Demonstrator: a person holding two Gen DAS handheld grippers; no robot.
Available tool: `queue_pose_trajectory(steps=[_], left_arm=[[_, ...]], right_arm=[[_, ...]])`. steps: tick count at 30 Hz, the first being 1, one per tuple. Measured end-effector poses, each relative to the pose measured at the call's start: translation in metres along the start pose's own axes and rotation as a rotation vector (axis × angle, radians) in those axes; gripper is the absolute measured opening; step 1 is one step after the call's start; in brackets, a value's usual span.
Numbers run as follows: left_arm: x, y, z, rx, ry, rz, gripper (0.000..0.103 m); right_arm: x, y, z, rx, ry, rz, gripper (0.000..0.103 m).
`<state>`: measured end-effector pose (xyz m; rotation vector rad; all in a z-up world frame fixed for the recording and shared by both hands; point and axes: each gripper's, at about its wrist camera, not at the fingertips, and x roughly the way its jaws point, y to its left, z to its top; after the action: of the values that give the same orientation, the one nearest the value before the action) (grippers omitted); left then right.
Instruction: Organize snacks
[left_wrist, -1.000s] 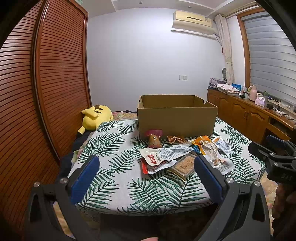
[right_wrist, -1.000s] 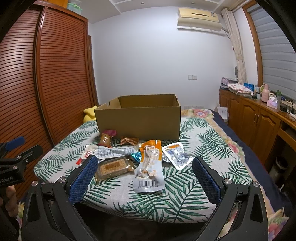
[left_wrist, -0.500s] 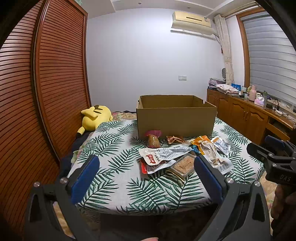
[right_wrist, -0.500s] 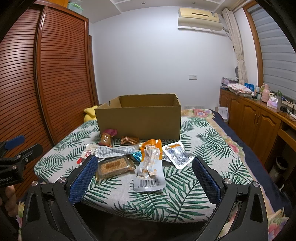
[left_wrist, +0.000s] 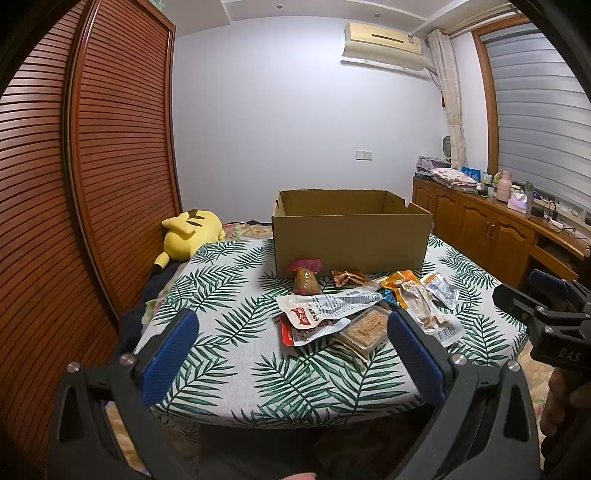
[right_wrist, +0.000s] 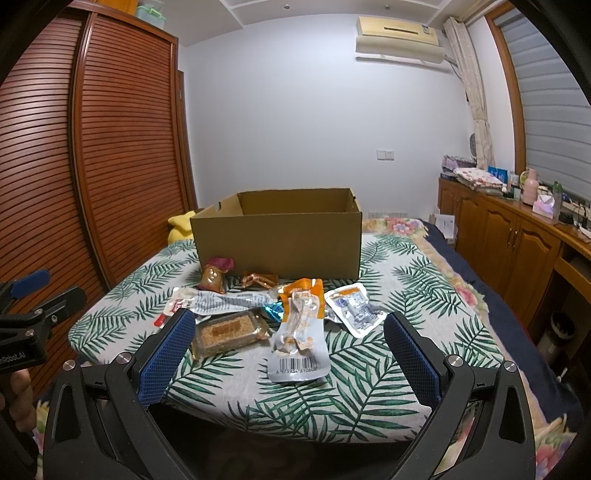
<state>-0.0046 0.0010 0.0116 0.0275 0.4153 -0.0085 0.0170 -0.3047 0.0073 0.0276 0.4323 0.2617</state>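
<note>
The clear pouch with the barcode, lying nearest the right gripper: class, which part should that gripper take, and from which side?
Take the pouch with the barcode by its near barcode edge, coming in low from the front with the open right gripper. That flat sealed end lies free on the leaf-print cloth, pointing at the gripper, while its far orange end sits among the other packets. This is a judgement.

A: Both views evenly lit, cool white, source overhead; recessed ceiling light visible. Window blind grey, no daylight.

B: Shadows?

A: Soft and short under the cardboard box; deep black below the bed edge. Mild glare on the foil snack packets.

B: Distortion?

A: Strong fisheye: the wardrobe doors bow outward, corners vignette to black. Centre sharp; blue pads on the fingers slightly soft.
</note>
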Motion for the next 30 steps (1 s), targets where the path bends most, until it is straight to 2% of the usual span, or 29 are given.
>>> queue_pose_trajectory(steps=[17,30], left_arm=[[0.005,-0.002,-0.006,-0.003,0.022,-0.002,0.103],[0.049,-0.005,-0.014,0.008,0.103,-0.039,0.103]], right_arm=[[0.003,-0.001,-0.002,0.001,0.013,0.001,0.103],[0.033,-0.018,-0.015,-0.029,0.106,0.031,0.101]])
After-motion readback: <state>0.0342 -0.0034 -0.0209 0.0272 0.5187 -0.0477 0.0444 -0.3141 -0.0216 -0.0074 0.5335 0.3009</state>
